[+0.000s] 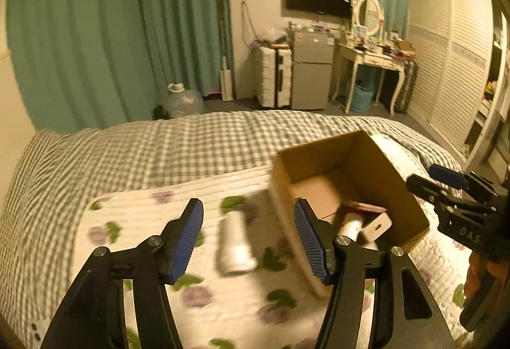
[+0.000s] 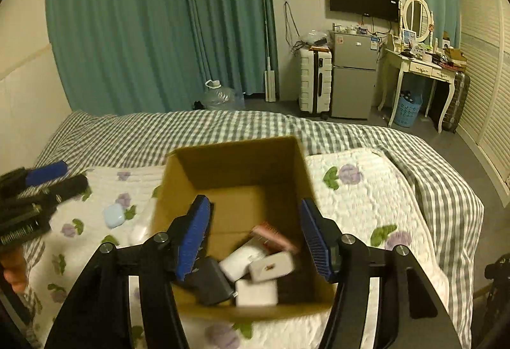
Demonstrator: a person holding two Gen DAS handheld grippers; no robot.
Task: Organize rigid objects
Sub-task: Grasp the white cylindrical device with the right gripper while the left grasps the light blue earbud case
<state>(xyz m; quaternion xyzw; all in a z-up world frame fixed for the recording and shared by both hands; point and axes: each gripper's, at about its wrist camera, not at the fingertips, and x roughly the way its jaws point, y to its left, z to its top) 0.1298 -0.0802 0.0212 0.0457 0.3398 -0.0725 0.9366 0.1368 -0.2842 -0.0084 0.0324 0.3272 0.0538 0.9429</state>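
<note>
An open cardboard box (image 2: pixel 236 164) stands on a floral quilt (image 2: pixel 360 196) on the bed; it also shows in the left wrist view (image 1: pixel 376 164). Inside lie several small items: white chargers (image 2: pixel 271 266), a black block (image 2: pixel 212 283) and a pink one (image 2: pixel 274 236). My right gripper (image 2: pixel 255 237) is open and empty above the box. My left gripper (image 1: pixel 248 243) is open over a white cylindrical plug (image 1: pixel 234 248) lying on the quilt left of the box. A pale blue earbud case (image 2: pixel 113 215) lies left of the box.
The bed has a grey checked cover (image 2: pixel 197 129). Beyond it are teal curtains (image 2: pixel 143 24), a water jug (image 2: pixel 220 97), a white suitcase (image 2: pixel 314 81), a small fridge (image 2: pixel 353 75) and a dressing table (image 2: pixel 420 65). Slatted wardrobe doors (image 1: pixel 446 62) line the right wall.
</note>
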